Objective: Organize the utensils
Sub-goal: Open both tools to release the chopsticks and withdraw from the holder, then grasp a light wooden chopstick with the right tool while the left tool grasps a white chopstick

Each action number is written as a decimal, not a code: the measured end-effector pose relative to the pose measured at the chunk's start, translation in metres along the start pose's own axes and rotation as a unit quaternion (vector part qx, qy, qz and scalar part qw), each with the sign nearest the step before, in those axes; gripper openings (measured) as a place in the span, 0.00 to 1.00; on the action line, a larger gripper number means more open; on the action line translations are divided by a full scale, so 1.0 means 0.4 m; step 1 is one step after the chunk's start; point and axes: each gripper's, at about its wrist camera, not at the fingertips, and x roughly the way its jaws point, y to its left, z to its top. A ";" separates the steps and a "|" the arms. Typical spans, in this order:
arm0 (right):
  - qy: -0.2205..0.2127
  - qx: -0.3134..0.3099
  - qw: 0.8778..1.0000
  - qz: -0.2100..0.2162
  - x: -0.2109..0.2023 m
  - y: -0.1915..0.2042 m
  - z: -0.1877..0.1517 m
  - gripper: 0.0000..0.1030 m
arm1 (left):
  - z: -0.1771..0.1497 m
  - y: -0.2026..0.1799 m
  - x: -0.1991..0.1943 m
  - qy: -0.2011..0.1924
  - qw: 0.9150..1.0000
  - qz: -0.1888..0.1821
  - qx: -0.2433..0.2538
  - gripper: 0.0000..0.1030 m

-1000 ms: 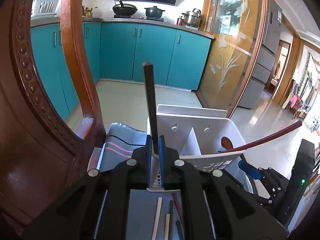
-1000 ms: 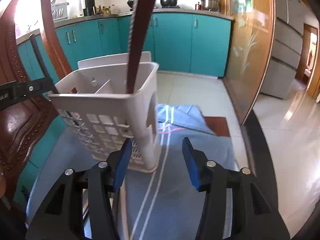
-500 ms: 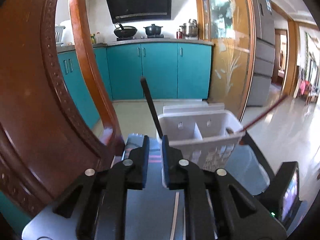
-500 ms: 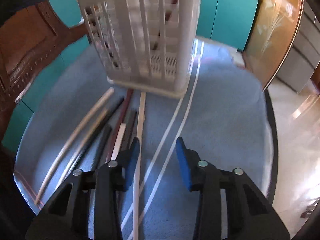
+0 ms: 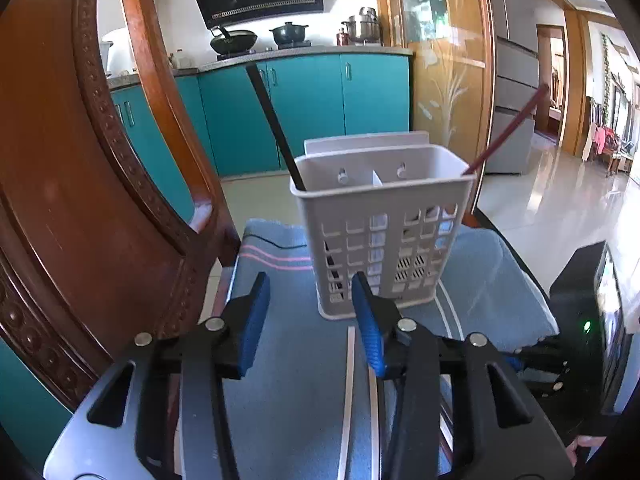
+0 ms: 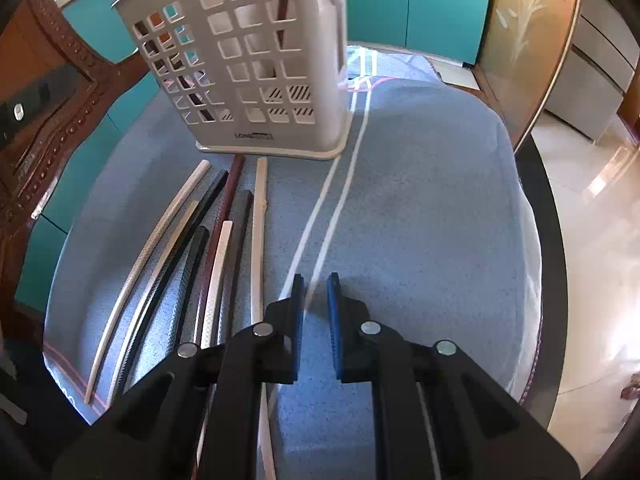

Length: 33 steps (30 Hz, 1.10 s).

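Left gripper is opening, empty, near the basket; right gripper is closing on nothing above the chopsticks.

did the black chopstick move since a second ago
Yes. A second ago the black chopstick was clamped in the left claw; now it leans in the left compartment of the white plastic slotted holder, free of the opening claw.
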 end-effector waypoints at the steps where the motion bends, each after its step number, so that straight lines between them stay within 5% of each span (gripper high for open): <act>1: -0.002 0.000 1.000 0.004 -0.002 -0.003 0.001 0.13 | -0.005 -0.003 0.001 0.003 1.000 -0.001 0.002 0.45; 19: -0.008 -0.071 0.997 -0.003 0.010 0.081 -0.012 0.35 | -0.038 -0.029 0.033 0.048 0.999 -0.001 0.018 0.54; 21: -0.008 -0.069 0.998 -0.008 0.008 0.080 -0.013 0.31 | -0.043 -0.034 0.038 0.050 0.999 -0.002 0.020 0.54; 23: -0.008 -0.063 0.998 -0.021 0.007 0.071 -0.010 0.14 | -0.045 -0.038 0.038 0.051 0.998 -0.002 0.023 0.54; 25: -0.006 -0.051 0.998 -0.022 0.010 0.060 -0.007 0.07 | -0.049 -0.039 0.035 0.052 0.998 -0.002 0.026 0.54; 33: 0.011 -0.009 1.000 -0.013 0.002 0.001 -0.003 0.07 | -0.056 -0.051 0.039 0.061 0.997 -0.003 0.036 0.56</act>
